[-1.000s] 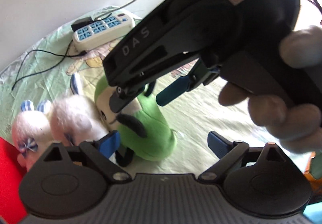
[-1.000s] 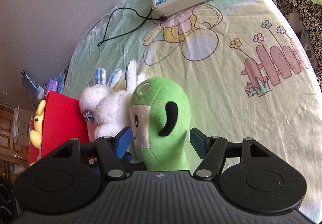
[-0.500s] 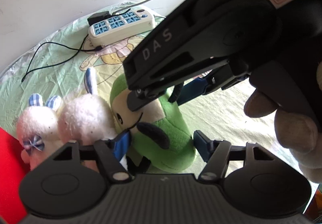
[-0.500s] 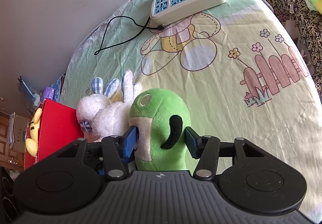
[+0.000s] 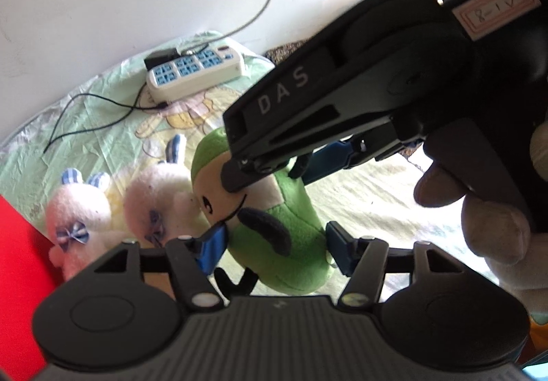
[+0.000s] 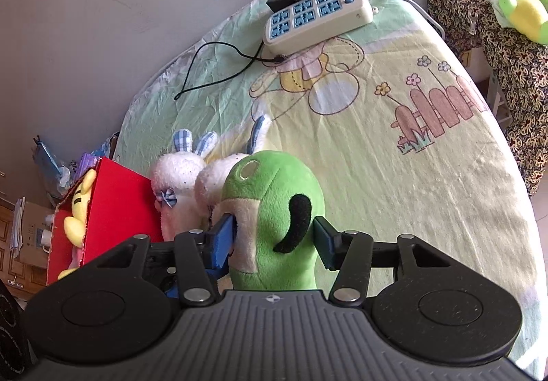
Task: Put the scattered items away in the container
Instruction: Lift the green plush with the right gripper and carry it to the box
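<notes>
On the cartoon-print bedsheet (image 6: 394, 182) stands the green plush toy (image 6: 274, 209), upright, bright green with a cream face panel, a black curved arm patch on its side and a small ringed hole near the crown. Its lower body shows thin black legs in the left wrist view. The right gripper (image 6: 274, 237) has closed on it: the blue left pad presses into the cream face, the dark right pad touches the green flank. The left gripper (image 5: 274, 244) brackets the same toy lower down; its left pad touches the face edge, but its right pad stands apart from the body, so it is spread and not clamping.

Touching the toy's left side are two white plush bunnies (image 6: 185, 182) with blue checked ears and bows. Just beyond them sits the red container (image 6: 116, 206), a yellow plush (image 6: 77, 209) already inside. Room on that side is tight. To the toy's right the sheet lies bare as far as the curved bed edge. A white power strip (image 6: 318, 17) and a thin black cable (image 6: 219, 69) lie well apart near the wall. The right-hand gripper body crowds the space above the toy in the left wrist view.
</notes>
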`<state>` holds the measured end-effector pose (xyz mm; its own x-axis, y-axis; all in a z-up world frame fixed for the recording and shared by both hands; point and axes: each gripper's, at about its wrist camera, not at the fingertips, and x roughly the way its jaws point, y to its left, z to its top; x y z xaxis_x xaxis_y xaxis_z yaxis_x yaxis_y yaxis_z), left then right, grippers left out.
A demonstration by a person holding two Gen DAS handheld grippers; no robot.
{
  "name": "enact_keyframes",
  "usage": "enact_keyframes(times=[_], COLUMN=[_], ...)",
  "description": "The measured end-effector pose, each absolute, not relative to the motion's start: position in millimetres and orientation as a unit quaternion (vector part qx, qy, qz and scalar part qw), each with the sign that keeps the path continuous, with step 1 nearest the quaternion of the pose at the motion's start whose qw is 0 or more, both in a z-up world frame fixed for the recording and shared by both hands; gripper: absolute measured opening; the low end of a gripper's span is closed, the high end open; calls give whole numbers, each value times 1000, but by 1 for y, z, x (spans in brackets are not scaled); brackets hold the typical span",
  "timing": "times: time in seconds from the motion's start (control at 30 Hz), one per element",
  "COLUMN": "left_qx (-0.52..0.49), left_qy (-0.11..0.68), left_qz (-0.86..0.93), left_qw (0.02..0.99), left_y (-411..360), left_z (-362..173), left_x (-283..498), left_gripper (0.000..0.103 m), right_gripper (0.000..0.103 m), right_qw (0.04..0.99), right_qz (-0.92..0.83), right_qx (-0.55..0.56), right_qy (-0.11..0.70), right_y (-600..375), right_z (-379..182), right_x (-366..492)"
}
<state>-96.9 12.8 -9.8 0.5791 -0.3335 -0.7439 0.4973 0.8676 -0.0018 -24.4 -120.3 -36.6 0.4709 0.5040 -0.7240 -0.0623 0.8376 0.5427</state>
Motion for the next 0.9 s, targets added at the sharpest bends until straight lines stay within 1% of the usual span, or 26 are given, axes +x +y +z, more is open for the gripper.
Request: enact_keyframes(times=[0.13,0.3,0.37,0.43,0.67,0.7,0.77,0.8,0.83,0.9], left_qx=[80,84,85,81,62,64,67,67,65,61], left_qy=[370,340,329,318,313,312,309,310,312,318], left_qz=[-230,-222,-220,-223,-239,-244,-250,-252,-254,-260], left_qw=[897,910,914,918,917,916,915,914,913,910], left_y=[35,64,80,96,151,157,166,170,173,180], left_z=[13,32,40,49,53,52,50,49,47,42], left_x=[-104,-119,-124,-129,-139,-141,-146,-147,-148,-141], left_gripper=[60,60,57,49,49,49,54,60,64,64], right_gripper=[53,53,53,53,51,51,51,51,51,51], right_qw=[838,848,851,852,858,859,863,865,866,870], right_qz=[183,195,197,199,182,177,164,158,154,143], right_qx=[227,227,227,222,240,243,253,260,267,278], right_qy=[461,437,431,430,416,414,405,400,394,381], right_y=[-108,-80,-65,-47,2,6,12,13,15,20], right_z=[-17,3,9,13,21,22,25,27,29,34], right_x=[-31,-42,-46,-51,-64,-66,-71,-73,-75,-80])
